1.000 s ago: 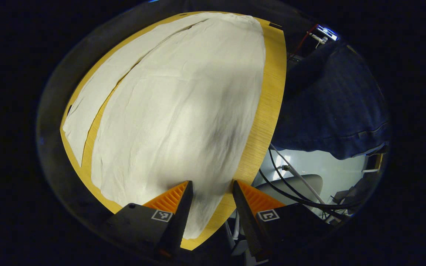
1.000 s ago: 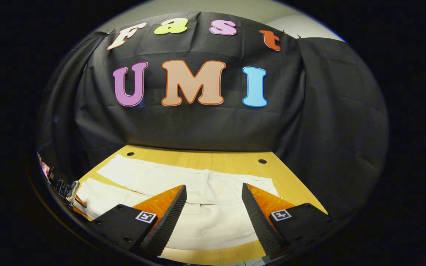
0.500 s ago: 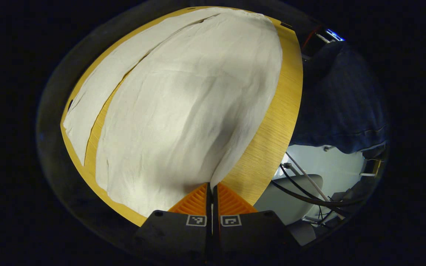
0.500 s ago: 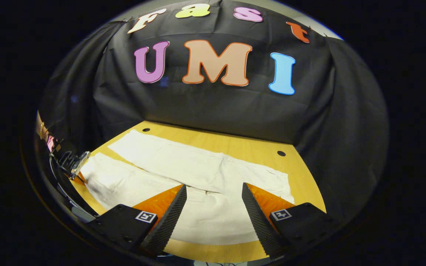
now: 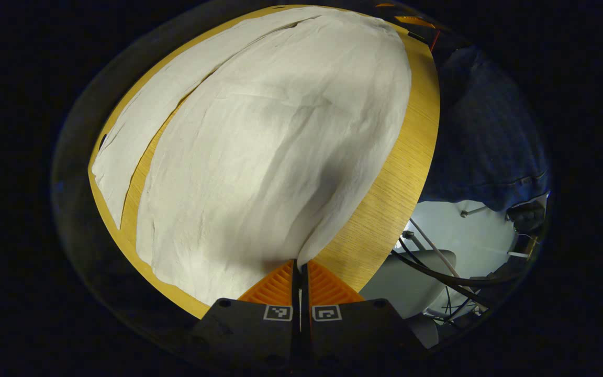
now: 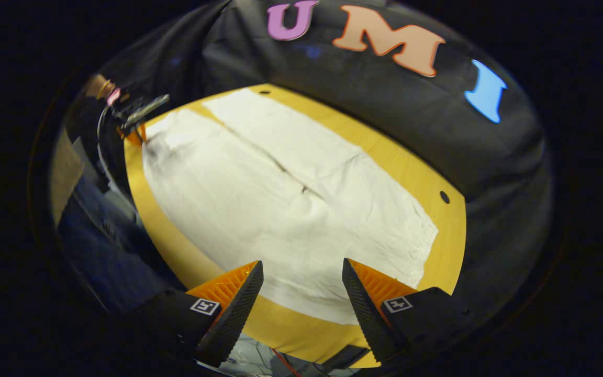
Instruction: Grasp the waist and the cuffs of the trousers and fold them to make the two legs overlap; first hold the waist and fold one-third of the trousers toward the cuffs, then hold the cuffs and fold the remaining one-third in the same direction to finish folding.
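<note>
Now tilting down over the bench (image 6: 440, 246), unlike a second ago when facing the wall: right claw (image 6: 301, 293) gaping wide, gripping nothing, hanging above the near edge of the trousers (image 6: 291, 209) at the waist end. Left claw (image 5: 300, 272), open a second ago, now pinching shut on the cuff edge of the near leg, cloth rising in a ridge toward the pads. Trousers lying flat along the bench, legs side by side with a strip of bare wood showing between them.

Risking here:
- Pulling with the left alone, dragging the cloth crooked while the waist is lying loose.
- Closing the right too high, catching only air or one layer.
- Losing the thin pinch at the cuff once lifting, letting the leg drop short of the other.
</note>
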A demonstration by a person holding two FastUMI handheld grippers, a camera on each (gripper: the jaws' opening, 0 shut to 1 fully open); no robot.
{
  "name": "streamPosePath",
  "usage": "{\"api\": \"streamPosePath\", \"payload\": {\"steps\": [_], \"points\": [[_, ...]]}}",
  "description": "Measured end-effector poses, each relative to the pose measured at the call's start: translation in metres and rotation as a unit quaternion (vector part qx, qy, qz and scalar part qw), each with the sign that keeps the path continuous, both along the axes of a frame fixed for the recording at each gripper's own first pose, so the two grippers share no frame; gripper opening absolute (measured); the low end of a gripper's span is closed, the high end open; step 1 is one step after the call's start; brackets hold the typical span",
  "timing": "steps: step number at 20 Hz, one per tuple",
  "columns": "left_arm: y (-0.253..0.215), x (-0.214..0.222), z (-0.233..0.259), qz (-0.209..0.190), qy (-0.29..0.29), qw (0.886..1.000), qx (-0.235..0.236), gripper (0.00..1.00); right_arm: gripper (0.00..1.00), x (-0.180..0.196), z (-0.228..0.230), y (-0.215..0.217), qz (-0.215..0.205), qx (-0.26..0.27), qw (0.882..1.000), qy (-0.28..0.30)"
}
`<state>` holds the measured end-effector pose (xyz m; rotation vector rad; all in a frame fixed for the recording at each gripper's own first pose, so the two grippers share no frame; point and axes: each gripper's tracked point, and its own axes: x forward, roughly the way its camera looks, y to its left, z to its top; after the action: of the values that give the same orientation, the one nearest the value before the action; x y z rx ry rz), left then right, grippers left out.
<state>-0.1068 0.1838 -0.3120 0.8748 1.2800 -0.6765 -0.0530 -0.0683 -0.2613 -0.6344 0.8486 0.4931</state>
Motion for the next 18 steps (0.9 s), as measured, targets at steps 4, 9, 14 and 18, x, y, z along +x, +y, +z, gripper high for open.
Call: {"api": "streamPosePath", "payload": {"steps": [4, 9, 14, 18], "points": [[0.003, -0.002, 0.001, 0.014, 0.000, 1.000, 0.011, 0.00, 0.98, -0.015, -0.039, -0.045, 0.095, -0.097, 0.987, 0.091], [0.003, -0.003, 0.001, 0.027, -0.002, 0.999, 0.021, 0.00, 0.97, -0.014, -0.065, -0.073, 0.149, -0.155, 0.965, 0.150], [0.005, -0.002, 0.002, 0.031, -0.001, 0.999, 0.026, 0.00, 0.96, -0.016, -0.076, -0.078, 0.175, -0.175, 0.951, 0.186], [0.006, 0.006, 0.012, 0.033, 0.001, 0.999, 0.032, 0.00, 0.94, -0.024, -0.086, -0.083, 0.201, -0.200, 0.935, 0.212]]}}
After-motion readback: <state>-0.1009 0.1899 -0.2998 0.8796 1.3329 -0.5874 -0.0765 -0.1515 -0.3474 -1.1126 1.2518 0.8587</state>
